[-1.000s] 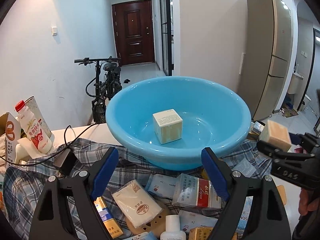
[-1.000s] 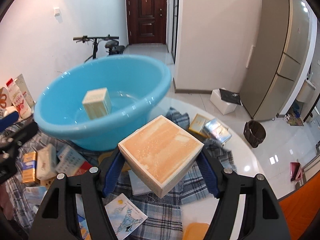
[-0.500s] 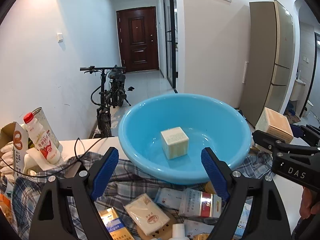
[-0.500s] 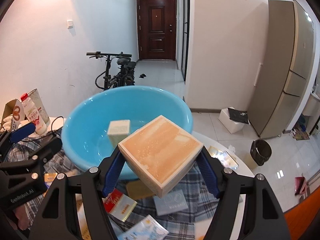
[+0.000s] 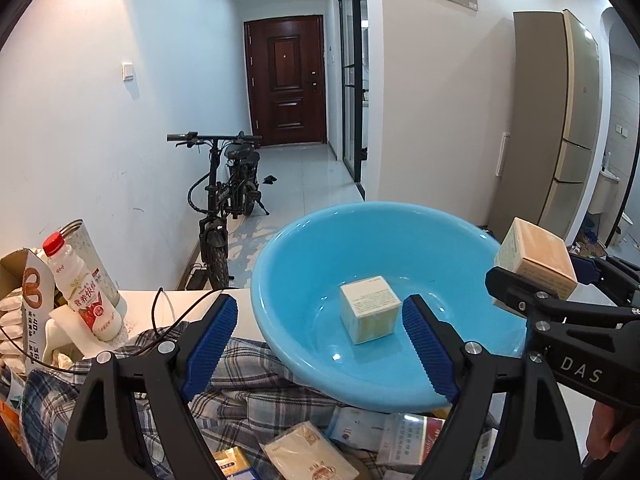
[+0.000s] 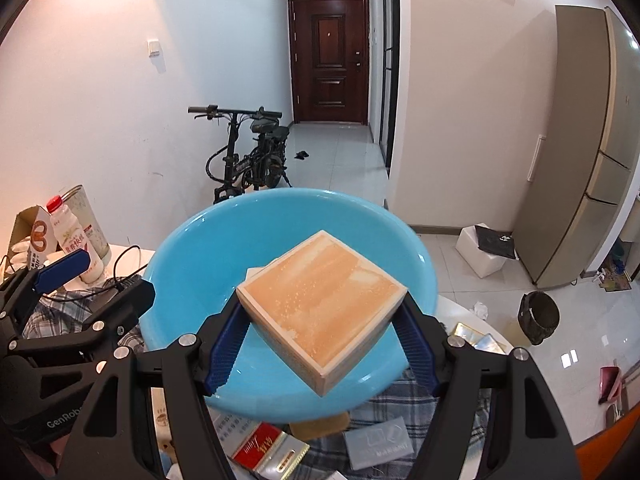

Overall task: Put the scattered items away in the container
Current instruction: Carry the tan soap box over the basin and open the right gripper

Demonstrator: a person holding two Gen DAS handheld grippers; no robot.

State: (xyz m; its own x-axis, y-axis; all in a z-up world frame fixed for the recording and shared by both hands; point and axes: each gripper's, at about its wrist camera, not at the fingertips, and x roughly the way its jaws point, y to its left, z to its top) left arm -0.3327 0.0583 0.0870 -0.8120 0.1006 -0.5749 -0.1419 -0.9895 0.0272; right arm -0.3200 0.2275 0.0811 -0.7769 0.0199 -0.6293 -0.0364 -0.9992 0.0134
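A blue plastic basin (image 5: 288, 280) (image 6: 188, 248) stands on the table on a plaid cloth. A cream cube box (image 5: 370, 314) lies inside it. My right gripper (image 6: 324, 344) is shut on an orange-topped square box (image 6: 324, 296) and holds it over the basin's near rim; this box also shows in the left wrist view (image 5: 536, 258) at the basin's right edge. My left gripper (image 5: 320, 344) is open and empty, raised in front of the basin.
Several packets and small boxes (image 5: 308, 456) (image 6: 268, 446) lie on the plaid cloth (image 5: 256, 396) in front of the basin. A milk bottle (image 5: 82, 288), a tin and a carton stand at the left with a black cable. A bicycle stands behind the table.
Both grippers have risen. The right gripper has carried the orange-topped box leftward from beside the basin to over it. The left gripper stayed open.
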